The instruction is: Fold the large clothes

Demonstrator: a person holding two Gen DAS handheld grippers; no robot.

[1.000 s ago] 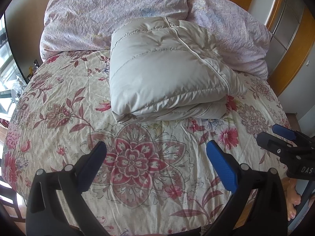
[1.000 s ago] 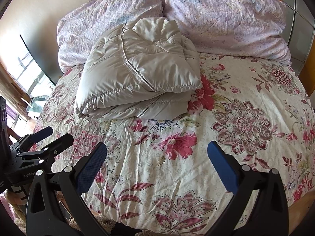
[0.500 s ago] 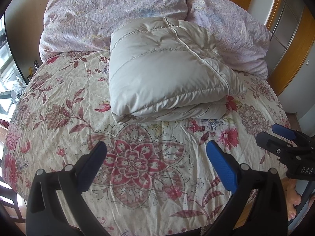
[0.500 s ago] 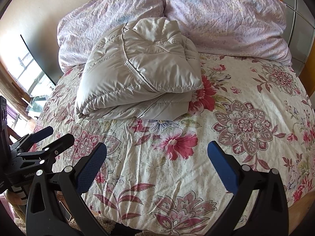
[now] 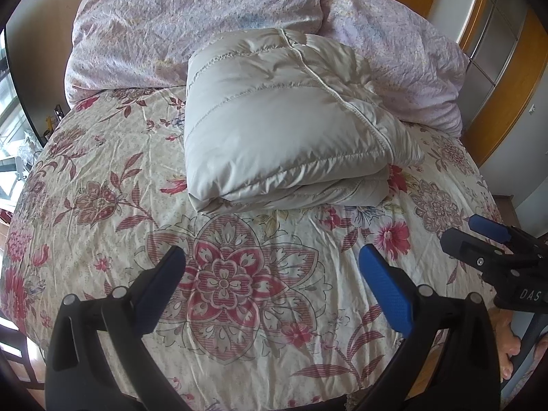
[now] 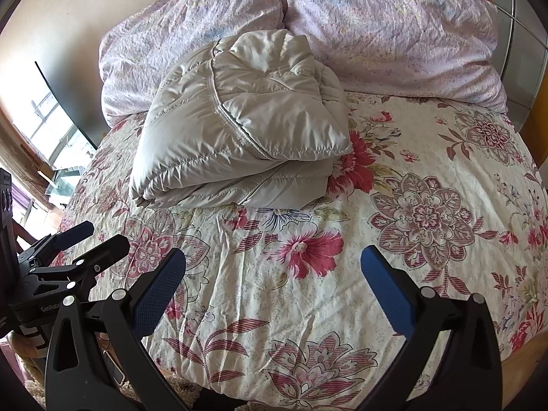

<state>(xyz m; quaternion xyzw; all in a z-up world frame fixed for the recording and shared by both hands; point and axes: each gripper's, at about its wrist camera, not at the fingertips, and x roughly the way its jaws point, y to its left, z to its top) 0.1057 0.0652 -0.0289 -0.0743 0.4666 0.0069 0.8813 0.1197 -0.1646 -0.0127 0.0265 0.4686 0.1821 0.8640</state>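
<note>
A beige padded down coat lies folded into a thick bundle on the floral bedspread, near the pillows; it also shows in the right wrist view. My left gripper is open and empty, held above the bedspread well short of the coat. My right gripper is open and empty, also back from the coat, near the foot of the bed. Each gripper appears in the other's view: the right gripper at the right edge, the left gripper at the left edge.
Two pink pillows lie behind the coat at the headboard. Wooden wardrobe doors stand to the right of the bed. A window is on the left. The person's bare foot shows beside the bed.
</note>
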